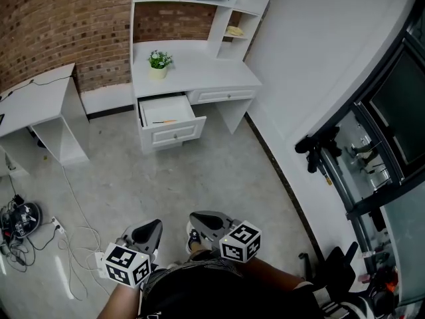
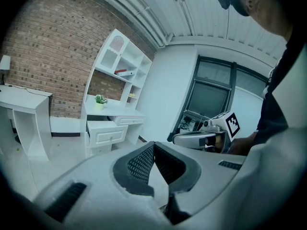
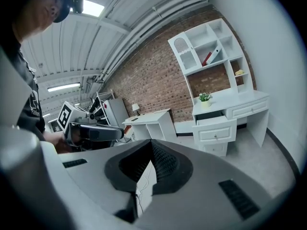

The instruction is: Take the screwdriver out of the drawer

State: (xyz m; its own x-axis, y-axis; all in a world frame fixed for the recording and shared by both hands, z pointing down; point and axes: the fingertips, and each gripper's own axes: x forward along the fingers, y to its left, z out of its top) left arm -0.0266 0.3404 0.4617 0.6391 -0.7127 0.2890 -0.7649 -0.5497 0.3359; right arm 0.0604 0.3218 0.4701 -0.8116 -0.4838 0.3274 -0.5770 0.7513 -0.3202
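Head view | rm: brick wall (image 1: pixel 60 25), grey concrete floor (image 1: pixel 199 171), cables (image 1: pixel 66 244) nr floor's left edge | white desk (image 1: pixel 199 75), plant (image 1: pixel 159 62) nr its left edge | drawer (image 1: pixel 176 135) pulled open, screwdriver (image 1: pixel 164 121) inside nr front edge | left gripper (image 1: pixel 151 230) & right gripper (image 1: pixel 202 219) well apart from desk, both claws closed, nothing held

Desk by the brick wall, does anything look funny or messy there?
Yes. The desk has its top drawer pulled out, with a thin screwdriver lying inside. On the floor far to its left, loose cables lie in a tangle.
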